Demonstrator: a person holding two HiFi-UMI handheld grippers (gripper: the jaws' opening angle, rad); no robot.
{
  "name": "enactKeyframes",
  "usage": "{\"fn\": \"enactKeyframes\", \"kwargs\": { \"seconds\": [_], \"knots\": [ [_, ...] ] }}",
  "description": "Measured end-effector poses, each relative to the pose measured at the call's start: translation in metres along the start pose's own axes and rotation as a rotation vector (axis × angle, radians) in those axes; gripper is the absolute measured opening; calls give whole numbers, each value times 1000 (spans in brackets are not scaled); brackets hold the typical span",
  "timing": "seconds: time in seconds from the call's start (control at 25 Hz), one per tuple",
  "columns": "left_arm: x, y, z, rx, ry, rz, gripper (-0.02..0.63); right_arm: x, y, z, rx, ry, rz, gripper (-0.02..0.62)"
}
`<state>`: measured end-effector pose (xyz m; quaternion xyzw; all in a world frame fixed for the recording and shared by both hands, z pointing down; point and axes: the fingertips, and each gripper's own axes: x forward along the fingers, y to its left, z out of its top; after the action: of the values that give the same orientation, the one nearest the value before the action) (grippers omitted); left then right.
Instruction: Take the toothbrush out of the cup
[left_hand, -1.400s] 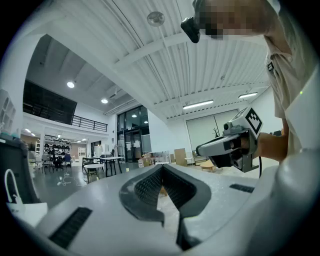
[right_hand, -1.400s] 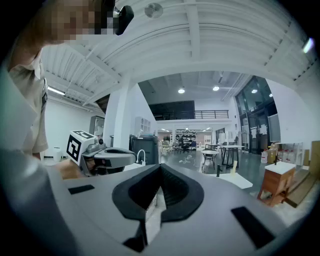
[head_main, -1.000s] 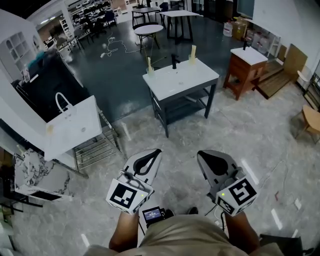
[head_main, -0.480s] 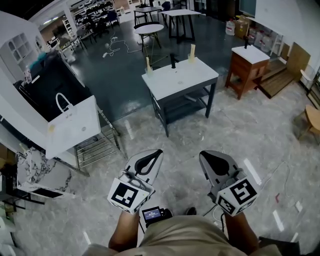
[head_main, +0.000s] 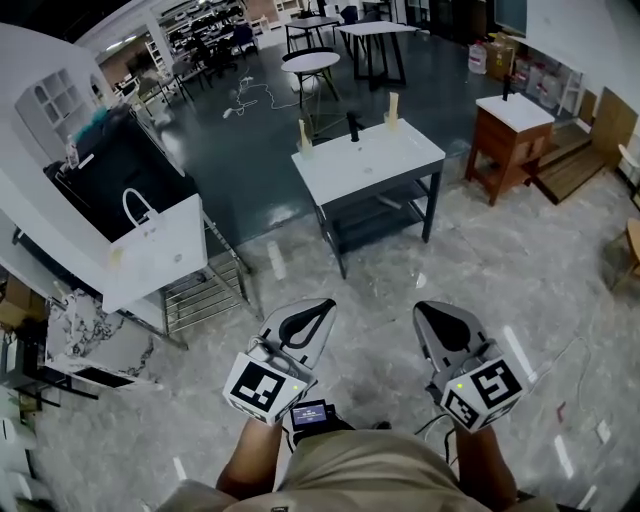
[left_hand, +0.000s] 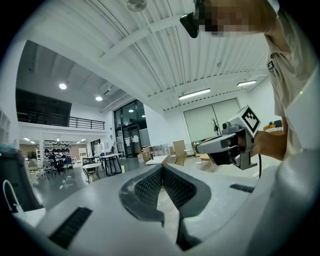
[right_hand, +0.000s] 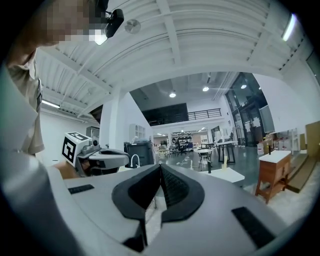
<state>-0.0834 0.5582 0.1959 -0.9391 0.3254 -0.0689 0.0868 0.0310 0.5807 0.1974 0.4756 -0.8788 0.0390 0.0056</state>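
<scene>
A white-topped washstand (head_main: 370, 160) stands ahead on the floor, with a black tap (head_main: 353, 125) and two pale upright cups, one (head_main: 304, 135) at its left end and one (head_main: 392, 106) at the back right. They are too small to make out a toothbrush. My left gripper (head_main: 322, 305) and right gripper (head_main: 428, 308) are held level side by side, well short of the washstand. Both are shut and empty. The left gripper view shows meshed pads (left_hand: 150, 186) and the right gripper (left_hand: 222, 142). The right gripper view shows the washstand (right_hand: 225, 175) far off.
A white bag (head_main: 150, 245) leans on a wire rack (head_main: 200, 290) at the left, with a marble slab (head_main: 85, 340) beside it. A wooden cabinet (head_main: 510, 125) stands right of the washstand. Round and square tables (head_main: 310, 62) stand further back. Tiled floor lies between me and the washstand.
Both grippers, still shut, have advanced over the floor with the person. The washstand and the white bag now sit a little lower and nearer in the head view.
</scene>
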Motion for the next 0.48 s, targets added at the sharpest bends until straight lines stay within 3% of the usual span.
{"fn": "enactKeyframes", "kwargs": {
  "seconds": [0.28, 0.48],
  "knots": [
    [3, 15, 10, 50, -10, 49, 8, 17, -21, 2, 2, -34, 14, 5],
    [-12, 57, -14, 32, 7, 113, 8, 60, -22, -5, -8, -27, 36, 5]
  ]
}}
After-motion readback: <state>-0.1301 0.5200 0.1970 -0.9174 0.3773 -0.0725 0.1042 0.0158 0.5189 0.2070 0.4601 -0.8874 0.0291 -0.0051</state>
